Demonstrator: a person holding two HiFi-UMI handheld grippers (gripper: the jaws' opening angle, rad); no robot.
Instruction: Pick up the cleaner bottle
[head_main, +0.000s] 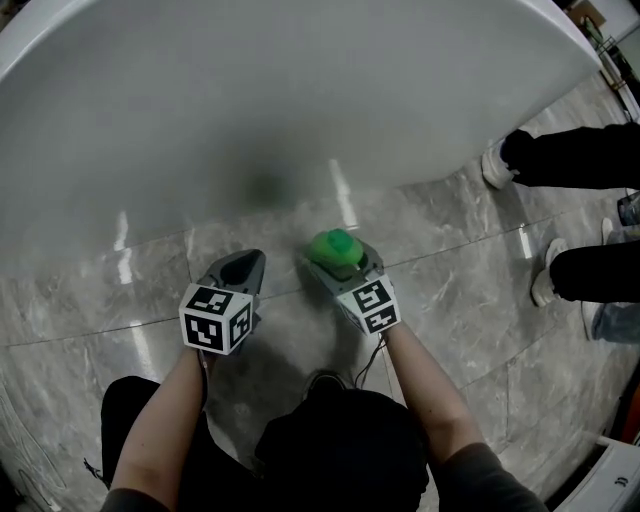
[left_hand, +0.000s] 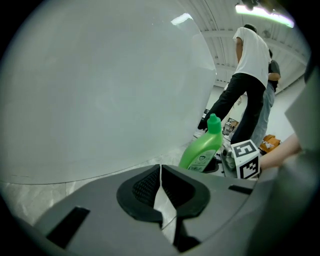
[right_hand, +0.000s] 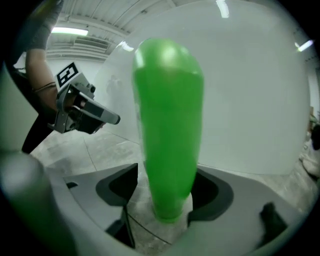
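Bright green cleaner bottle (right_hand: 167, 125), slim neck and green cap, standing on the marble floor (head_main: 470, 300), right claw (right_hand: 167, 187) spread wide around it, left claw (left_hand: 160, 172) closed, empty.

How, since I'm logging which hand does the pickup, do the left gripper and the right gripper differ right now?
Jaws: those of the left gripper are together, those of the right gripper stand wide apart.
Contents: the left gripper has nothing between its jaws, while the right gripper straddles the green cleaner bottle without clamping it, a gap showing on one side.
Shared: both are grey and angled down toward the marble floor.
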